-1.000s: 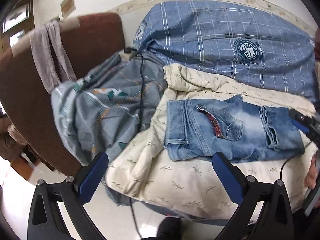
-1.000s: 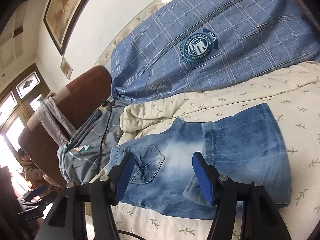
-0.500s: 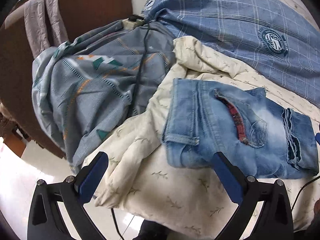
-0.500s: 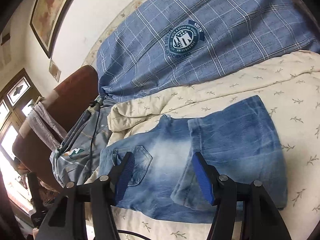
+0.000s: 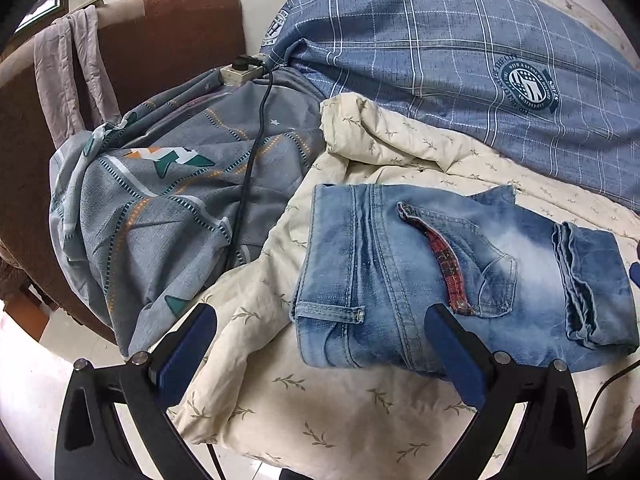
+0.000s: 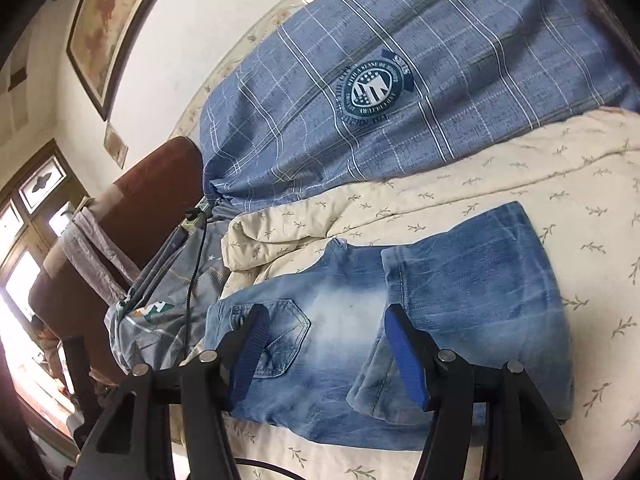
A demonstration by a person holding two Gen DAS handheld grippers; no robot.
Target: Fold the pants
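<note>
**Bedding, cable and chair around the work spot**

A cream quilt [image 5: 360, 412] with a leaf print covers the bed. Behind it lies a blue checked duvet [image 5: 440, 52] bearing a round crest. A grey patterned sheet [image 5: 160, 216] is bunched beside a brown chair [image 5: 168, 32]; a black cable [image 5: 256, 136] runs across it from a power strip [image 5: 240, 72]

The jeans [image 5: 460, 280] lie folded on the cream quilt [image 5: 320, 408], with bare quilt open along their near edge and on their far side. To the left a grey sheet [image 5: 160, 216] is heaped, with a black cable [image 5: 256, 136] running over it to a power strip [image 5: 240, 72]. Behind, the blue plaid bedding [image 5: 440, 52] rises and closes off that side. A brown chair [image 5: 168, 28] blocks the far left.
</note>
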